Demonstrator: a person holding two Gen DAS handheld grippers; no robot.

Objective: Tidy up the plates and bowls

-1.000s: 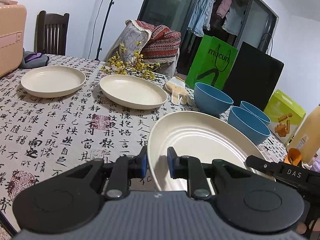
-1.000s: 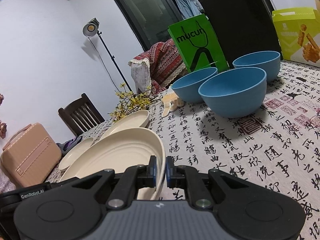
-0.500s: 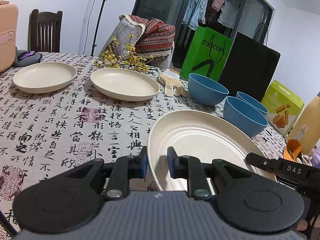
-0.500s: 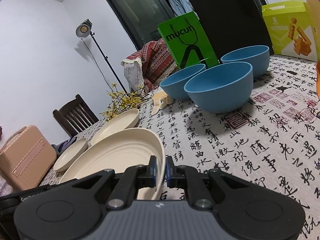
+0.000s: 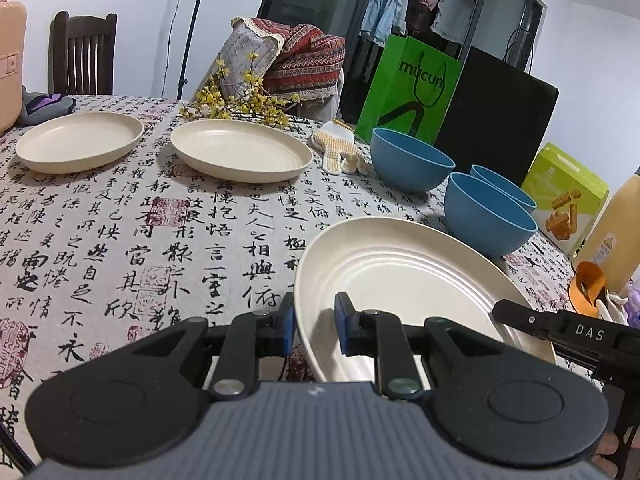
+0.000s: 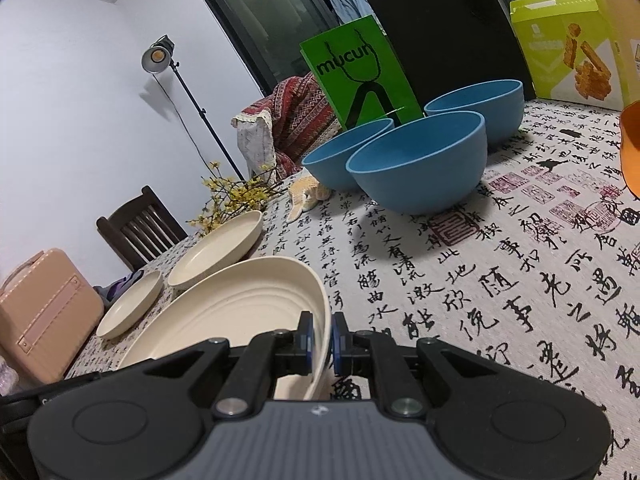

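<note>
Straddling cream plate (image 5: 404, 280) rim, left tongs (image 5: 315, 322), right tongs (image 6: 322, 338) opposite

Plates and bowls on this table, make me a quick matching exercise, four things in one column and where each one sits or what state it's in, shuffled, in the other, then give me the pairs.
Things:
1. large ribbed plate
2. green paper bag
3. knitted glove
4. yellow flower sprig

Places or states:
A. lying flat between a cream plate and a blue bowl
B. standing upright behind the blue bowls
C. rim pinched by the left gripper and the right gripper
D. lying behind the cream plate, in front of the draped blanket

Pairs: 1-C, 2-B, 3-A, 4-D
</note>
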